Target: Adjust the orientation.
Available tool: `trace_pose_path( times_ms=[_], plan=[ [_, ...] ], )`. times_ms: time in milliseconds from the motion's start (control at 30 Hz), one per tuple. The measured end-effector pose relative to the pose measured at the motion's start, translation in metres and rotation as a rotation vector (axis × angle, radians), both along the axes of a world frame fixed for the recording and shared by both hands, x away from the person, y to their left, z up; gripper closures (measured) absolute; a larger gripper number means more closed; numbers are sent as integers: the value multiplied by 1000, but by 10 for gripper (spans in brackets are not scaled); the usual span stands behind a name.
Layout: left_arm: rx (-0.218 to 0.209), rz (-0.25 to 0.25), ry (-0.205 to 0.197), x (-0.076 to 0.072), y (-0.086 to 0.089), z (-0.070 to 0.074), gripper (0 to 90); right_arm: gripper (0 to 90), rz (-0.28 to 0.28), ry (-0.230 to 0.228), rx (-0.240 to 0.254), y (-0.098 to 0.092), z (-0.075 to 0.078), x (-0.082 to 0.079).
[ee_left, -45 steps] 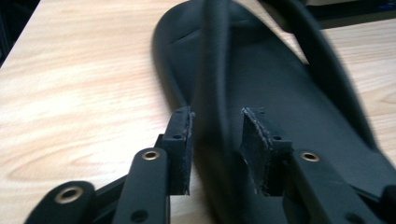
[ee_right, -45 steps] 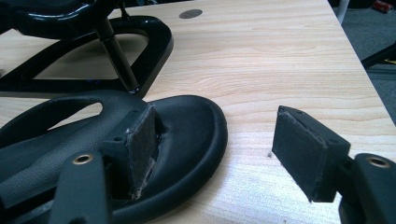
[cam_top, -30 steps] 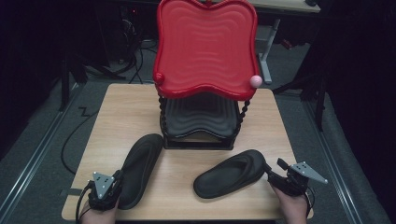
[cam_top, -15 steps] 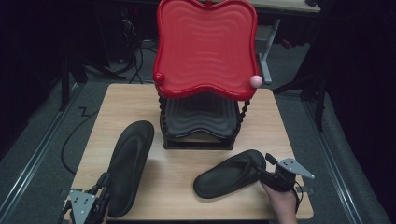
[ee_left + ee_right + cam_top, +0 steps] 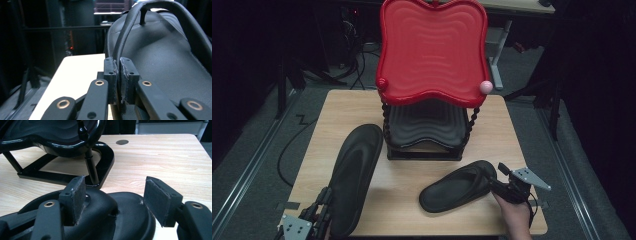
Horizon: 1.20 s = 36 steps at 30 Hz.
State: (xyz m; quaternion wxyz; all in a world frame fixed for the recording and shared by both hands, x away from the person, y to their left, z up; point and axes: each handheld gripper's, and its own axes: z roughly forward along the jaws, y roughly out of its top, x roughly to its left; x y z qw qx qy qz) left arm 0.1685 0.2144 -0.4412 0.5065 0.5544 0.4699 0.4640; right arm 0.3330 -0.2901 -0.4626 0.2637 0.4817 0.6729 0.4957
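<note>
Light wood-grain bench point(image 5: 337, 107), with a two-tier stand point(image 5: 427, 150) sitting on it at the far middle: black frame and black lower tray point(image 5: 427, 122), red wavy upper tray point(image 5: 432, 50) overhanging it. Left of the stand, a black flip-flop point(image 5: 354, 172) runs from beside the stand's base to the near bench edge, though whether its near end rests on the surface is unclear. Near-right of the stand, a second black flip-flop point(image 5: 459, 186) lies flat and angled; a round hole point(image 5: 122, 142) in the benchtop sits beyond the stand's base.

Red-topped black rack point(image 5: 432, 55) stands on wooden table point(image 5: 507, 130)
</note>
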Motion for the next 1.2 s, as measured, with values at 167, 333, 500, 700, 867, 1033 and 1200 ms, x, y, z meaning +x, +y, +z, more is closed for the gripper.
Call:
trace_pose_path(
  times_ms=[167, 333, 500, 700, 867, 1033, 1200],
  plan=[
    [5, -70, 3, 7, -20, 0, 839, 344, -5, -1, 0, -4, 0, -5],
    [-1, -127, -1, 24, -39, 2, 839, 343, 1, -15, -12, -5, 4, -15],
    [34, -191, -8, 53, -71, 4, 839, 342, 26, -61, -17, 5, 15, -32],
    [33, -204, -34, 92, -99, 10, 838, 368, 101, -108, -38, 35, 30, -41],
    [49, -180, -52, 120, -115, 18, 838, 385, 173, -135, -22, 68, 43, -37],
    [78, -136, -66, 141, -124, 19, 837, 390, 240, -171, 12, 105, 54, -28],
    [82, -100, -55, 154, -127, 13, 836, 398, 306, -205, 21, 145, 60, -17]
  ],
)
